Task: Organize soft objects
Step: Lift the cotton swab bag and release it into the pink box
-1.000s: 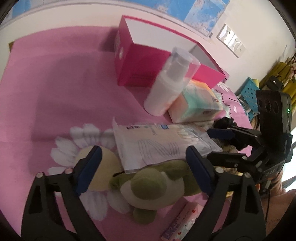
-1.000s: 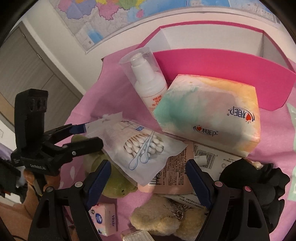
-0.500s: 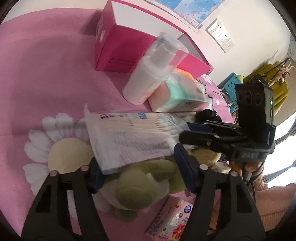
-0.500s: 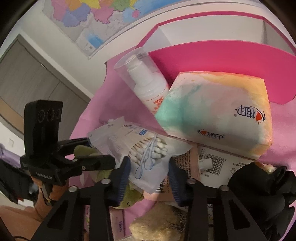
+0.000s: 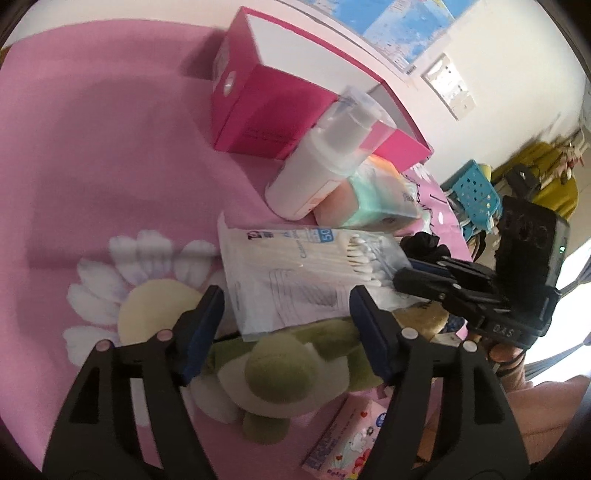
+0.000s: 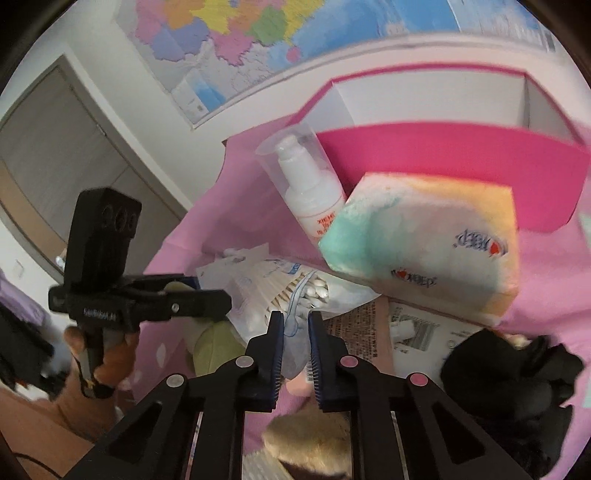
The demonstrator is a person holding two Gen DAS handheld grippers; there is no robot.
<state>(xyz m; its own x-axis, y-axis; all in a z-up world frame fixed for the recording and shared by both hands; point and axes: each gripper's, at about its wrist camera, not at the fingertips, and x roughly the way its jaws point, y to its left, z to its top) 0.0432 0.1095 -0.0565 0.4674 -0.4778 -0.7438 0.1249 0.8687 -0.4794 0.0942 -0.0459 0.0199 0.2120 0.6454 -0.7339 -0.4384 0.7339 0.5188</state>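
Right gripper (image 6: pixel 295 325) has just closed, pinching the swab bag (image 5: pixel 295 273); left gripper (image 5: pixel 286 325), jaws spread, straddles the bag's other edge over the green plush (image 5: pixel 284 373).

A map (image 6: pixel 258 33) hangs on the pale wall (image 5: pixel 498 55) beside a switch plate (image 5: pixel 448 90). A grey door (image 6: pixel 55 147) stands at the left. Daylight glares at the right.

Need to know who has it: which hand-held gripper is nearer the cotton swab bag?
Right. The right hand-held gripper is pinched on the cotton swab bag edge; the left hand-held gripper is open, straddling its other end.
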